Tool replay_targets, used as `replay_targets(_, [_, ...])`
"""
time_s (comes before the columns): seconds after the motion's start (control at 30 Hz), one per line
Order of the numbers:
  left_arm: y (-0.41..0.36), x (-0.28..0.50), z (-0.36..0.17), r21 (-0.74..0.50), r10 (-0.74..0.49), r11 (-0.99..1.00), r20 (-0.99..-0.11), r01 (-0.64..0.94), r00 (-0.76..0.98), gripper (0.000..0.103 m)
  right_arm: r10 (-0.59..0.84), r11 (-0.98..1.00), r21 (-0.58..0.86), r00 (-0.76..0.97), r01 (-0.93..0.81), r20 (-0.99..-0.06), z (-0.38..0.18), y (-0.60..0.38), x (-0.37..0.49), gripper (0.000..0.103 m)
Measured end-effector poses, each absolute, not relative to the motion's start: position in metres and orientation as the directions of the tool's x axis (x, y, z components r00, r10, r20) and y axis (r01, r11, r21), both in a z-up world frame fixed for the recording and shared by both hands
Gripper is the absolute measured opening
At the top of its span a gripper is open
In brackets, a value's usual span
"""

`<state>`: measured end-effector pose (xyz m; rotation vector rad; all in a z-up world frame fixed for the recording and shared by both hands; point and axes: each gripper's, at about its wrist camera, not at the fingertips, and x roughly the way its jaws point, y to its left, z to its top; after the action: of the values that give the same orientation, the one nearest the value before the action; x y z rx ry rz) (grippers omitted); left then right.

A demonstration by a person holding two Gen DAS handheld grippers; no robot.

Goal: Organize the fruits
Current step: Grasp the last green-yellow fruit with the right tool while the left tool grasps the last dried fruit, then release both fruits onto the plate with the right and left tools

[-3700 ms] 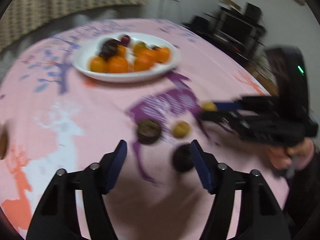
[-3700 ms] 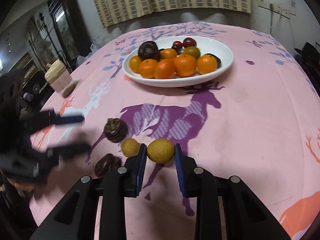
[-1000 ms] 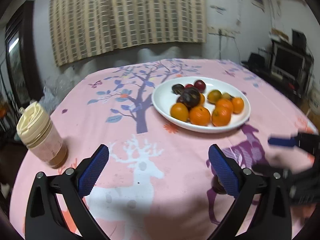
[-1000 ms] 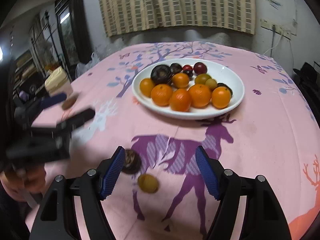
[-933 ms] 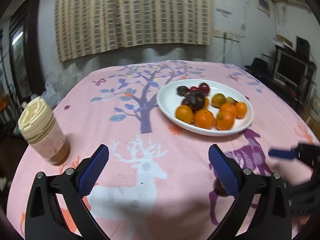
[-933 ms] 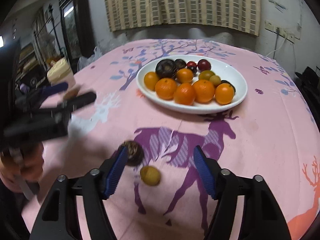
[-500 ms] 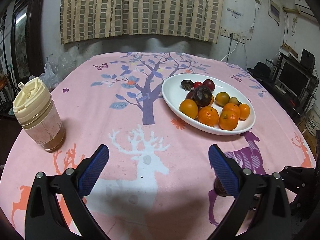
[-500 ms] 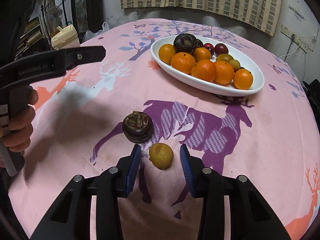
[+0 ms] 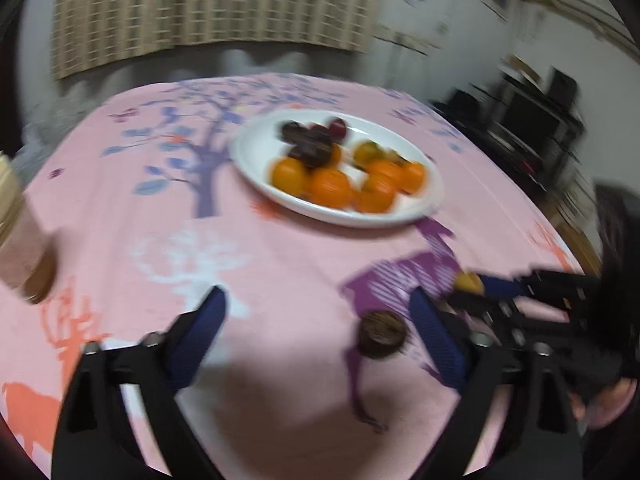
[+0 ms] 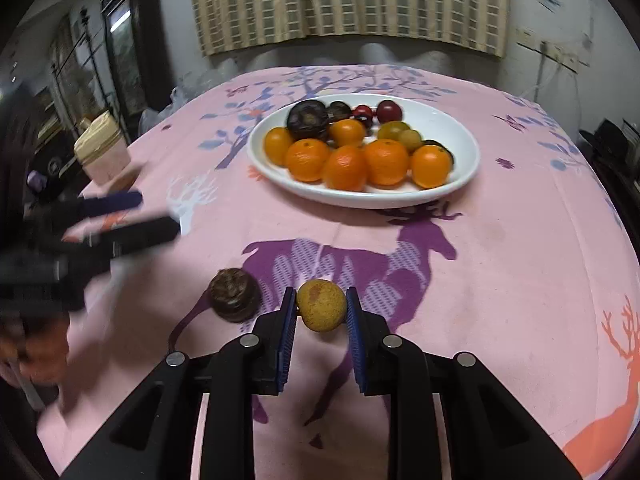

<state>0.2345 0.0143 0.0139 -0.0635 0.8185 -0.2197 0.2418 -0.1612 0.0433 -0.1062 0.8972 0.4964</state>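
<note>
My right gripper [image 10: 321, 307] is shut on a small yellow fruit [image 10: 321, 310] just above the pink tablecloth. A dark brown mangosteen [image 10: 234, 300] lies on the cloth just left of it. The white oval plate [image 10: 460, 136] behind holds several oranges and dark fruits. In the blurred left wrist view, my left gripper [image 9: 320, 316] is open and empty, with the mangosteen [image 9: 381, 334] near its right finger. The right gripper [image 9: 486, 292] shows there at the right with the yellow fruit [image 9: 469, 282]. The plate [image 9: 256, 148] is farther back.
A cup with a cream lid [image 10: 103, 148] stands at the table's left edge, also in the left wrist view [image 9: 16, 232]. The left gripper [image 10: 132, 216] appears blurred at the left of the right wrist view. Dark furniture stands beyond the table.
My right gripper has closed on the yellow fruit. My left gripper has swung right and down toward the mangosteen, still open.
</note>
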Motion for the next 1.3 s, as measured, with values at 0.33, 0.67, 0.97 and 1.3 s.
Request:
replay_targets(0.33, [-0.035, 0.23, -0.013, -0.052, -0.248, 0.944, -0.763, 0.326, 0.597, 0.058, 0.366, 0.892, 0.134, 0.514, -0.432, -0.776, 0.044, -0.166, 0.245, 0.025])
replay_targets(0.67, [-0.036, 0.236, -0.028, -0.036, -0.222, 0.946, -0.795, 0.321, 0.565, 0.039, 0.362, 0.894, 0.134, 0.514, -0.428, -0.778, 0.043, -0.166, 0.247, 0.025])
replay_targets(0.97, [-0.027, 0.235, -0.008, -0.113, -0.277, 0.947, -0.761, 0.3, 0.587, 0.039, 0.368, 0.896, 0.132, 0.545, -0.423, -0.754, 0.05, -0.17, 0.243, 0.025])
replay_targets(1.3, [-0.008, 0.339, 0.06, -0.112, -0.243, 0.967, -0.669, 0.228, 0.702, 0.039, 0.379, 0.923, 0.216, 0.659, -0.318, -0.65, 0.091, -0.182, 0.321, 0.025])
